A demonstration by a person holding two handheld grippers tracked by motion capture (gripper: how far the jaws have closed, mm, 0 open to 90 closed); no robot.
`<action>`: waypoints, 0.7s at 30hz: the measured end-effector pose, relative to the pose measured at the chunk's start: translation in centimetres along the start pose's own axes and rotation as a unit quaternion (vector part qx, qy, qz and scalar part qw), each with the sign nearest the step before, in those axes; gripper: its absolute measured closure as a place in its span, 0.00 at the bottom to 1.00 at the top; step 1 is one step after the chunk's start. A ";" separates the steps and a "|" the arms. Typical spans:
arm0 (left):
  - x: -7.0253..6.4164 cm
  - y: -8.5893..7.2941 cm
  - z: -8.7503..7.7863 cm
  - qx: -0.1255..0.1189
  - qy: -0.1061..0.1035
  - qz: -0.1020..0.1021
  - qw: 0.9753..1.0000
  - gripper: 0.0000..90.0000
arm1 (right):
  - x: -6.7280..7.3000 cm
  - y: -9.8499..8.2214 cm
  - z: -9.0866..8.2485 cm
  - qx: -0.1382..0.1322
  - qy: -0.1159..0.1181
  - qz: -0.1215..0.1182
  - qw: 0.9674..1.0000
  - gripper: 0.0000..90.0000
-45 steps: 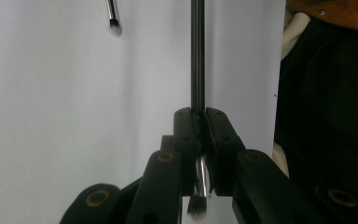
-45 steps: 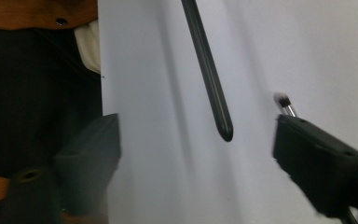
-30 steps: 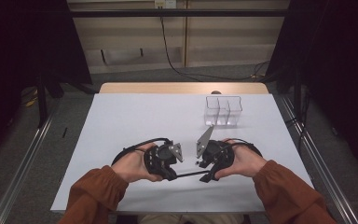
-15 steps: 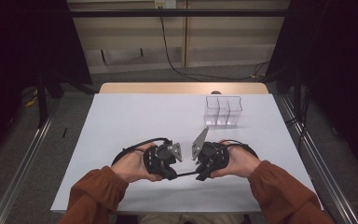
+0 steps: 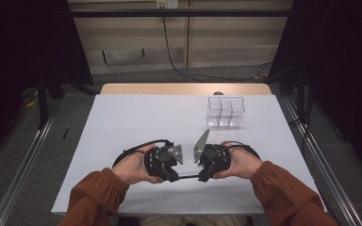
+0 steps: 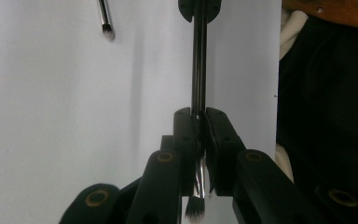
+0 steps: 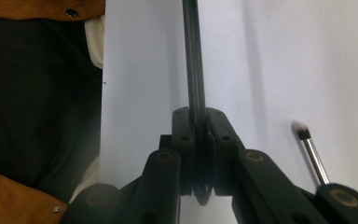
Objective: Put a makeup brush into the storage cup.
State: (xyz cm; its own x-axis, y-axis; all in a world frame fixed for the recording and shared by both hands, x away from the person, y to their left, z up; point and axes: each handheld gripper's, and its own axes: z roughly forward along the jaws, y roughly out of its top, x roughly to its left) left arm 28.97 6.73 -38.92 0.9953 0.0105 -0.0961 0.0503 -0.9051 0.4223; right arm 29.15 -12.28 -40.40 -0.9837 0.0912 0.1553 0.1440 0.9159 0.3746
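Both grippers grip the same pair of brushes (image 6: 198, 70), one at each end. The left gripper (image 5: 172, 175) is clamped near the bristle end, whose tuft pokes out behind its jaws in the left gripper view. The right gripper (image 5: 202, 177), whose jaws have just been closing, now pinches the handle end (image 7: 193, 60), so the brushes span the gap between the two, just above the table (image 5: 136, 117). A third brush (image 6: 105, 21) lies loose beside them. The clear organizer (image 5: 225, 112) stands well ahead of the right gripper, seemingly empty, so stowing the brushes looks still undone.
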 end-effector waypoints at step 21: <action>0.6 -1.1 -0.7 -0.082 0.034 -0.046 0.995 0.62 | -0.1 -0.7 -0.6 -0.017 0.005 0.016 1.000 0.93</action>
State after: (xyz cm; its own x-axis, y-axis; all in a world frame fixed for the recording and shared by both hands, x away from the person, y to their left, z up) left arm 29.58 8.06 -38.83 0.9889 0.1238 -0.0825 0.1487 -0.8180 0.5557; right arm 29.24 -13.20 -40.10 -0.9773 0.1160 0.1773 0.1794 0.8985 0.4007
